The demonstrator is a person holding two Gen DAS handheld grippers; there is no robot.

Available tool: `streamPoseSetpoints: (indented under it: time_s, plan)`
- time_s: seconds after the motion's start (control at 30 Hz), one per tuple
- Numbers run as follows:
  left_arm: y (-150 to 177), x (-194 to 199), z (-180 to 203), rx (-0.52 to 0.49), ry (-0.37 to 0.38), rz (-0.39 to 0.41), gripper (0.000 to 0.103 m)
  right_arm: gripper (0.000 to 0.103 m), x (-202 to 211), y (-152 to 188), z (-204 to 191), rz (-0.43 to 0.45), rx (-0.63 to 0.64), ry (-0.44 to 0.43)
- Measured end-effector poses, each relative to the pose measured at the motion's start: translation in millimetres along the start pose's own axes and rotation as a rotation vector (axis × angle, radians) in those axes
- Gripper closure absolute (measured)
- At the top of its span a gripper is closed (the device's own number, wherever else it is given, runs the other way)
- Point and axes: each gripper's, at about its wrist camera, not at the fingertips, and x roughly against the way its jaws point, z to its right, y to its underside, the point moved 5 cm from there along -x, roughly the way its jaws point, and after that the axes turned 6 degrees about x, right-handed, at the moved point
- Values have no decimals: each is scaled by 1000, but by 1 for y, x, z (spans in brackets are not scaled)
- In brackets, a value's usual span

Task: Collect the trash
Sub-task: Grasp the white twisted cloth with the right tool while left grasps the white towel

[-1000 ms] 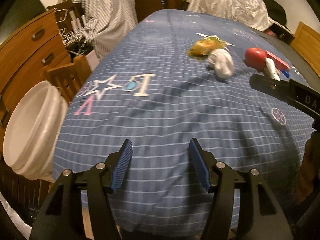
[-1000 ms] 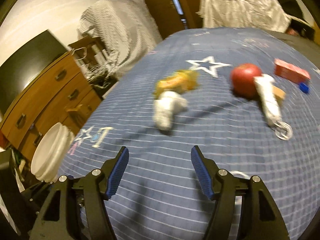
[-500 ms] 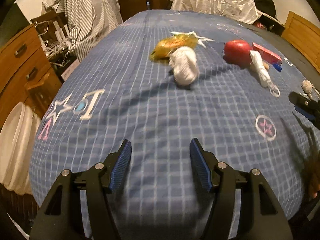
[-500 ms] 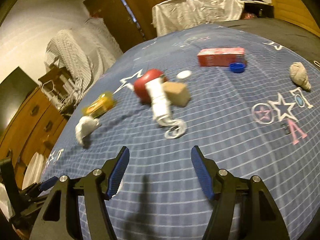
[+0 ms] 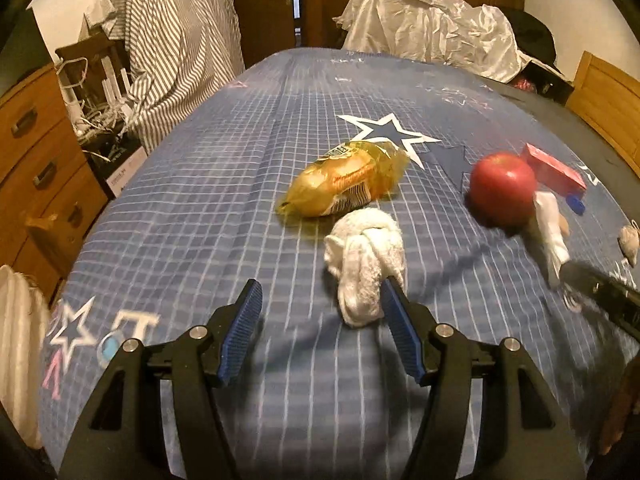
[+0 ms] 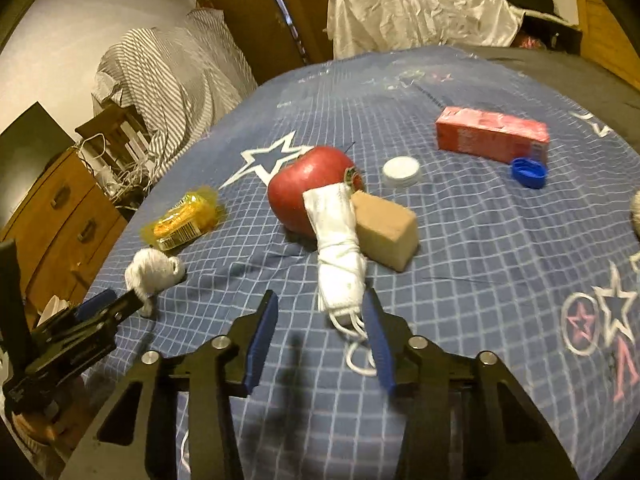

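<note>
A knotted white tissue wad lies on the blue bedspread; my left gripper is open just short of it, its right fingertip beside the wad. Behind it lies a yellow snack wrapper. In the right wrist view my right gripper is open, its right finger next to the ear loops of a rolled white face mask. The mask leans on a red apple and a tan sponge block. The wad and wrapper show at left there.
A red carton, a blue cap and a white cap lie further back. A shell-like object sits at the right. A wooden dresser and a white bin rim stand left of the bed.
Both grippers have moved forward over the bed. The left closed in on the tissue wad; the right closed in on the rolled mask. Both stay open.
</note>
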Motion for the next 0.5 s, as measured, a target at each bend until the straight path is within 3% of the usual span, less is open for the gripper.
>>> streamPoseSetpoints:
  time_s: [0.17, 0.23, 0.27, 0.3, 0.4, 0.5]
  plan:
    - [-6, -19, 10, 16, 44, -42, 43, 62, -21, -5, 6, -25, -29, -6]
    - [-8, -27, 15, 10, 57, -63, 42, 65, -29, -5, 8, -40, -37, -9]
    - [-7, -32, 17, 1, 65, -83, 43, 74, -31, -5, 7, -39, -36, -15]
    - [-5, -34, 18, -6, 62, -89, 46, 75, -31, -5, 7, -38, -34, -21]
    - [-5, -26, 18, -7, 105, -73, 74, 77, -28, -6, 5, -16, -34, -41]
    - [2, -13, 15, -25, 118, -61, 81, 78, -17, -4, -1, 16, -24, -54]
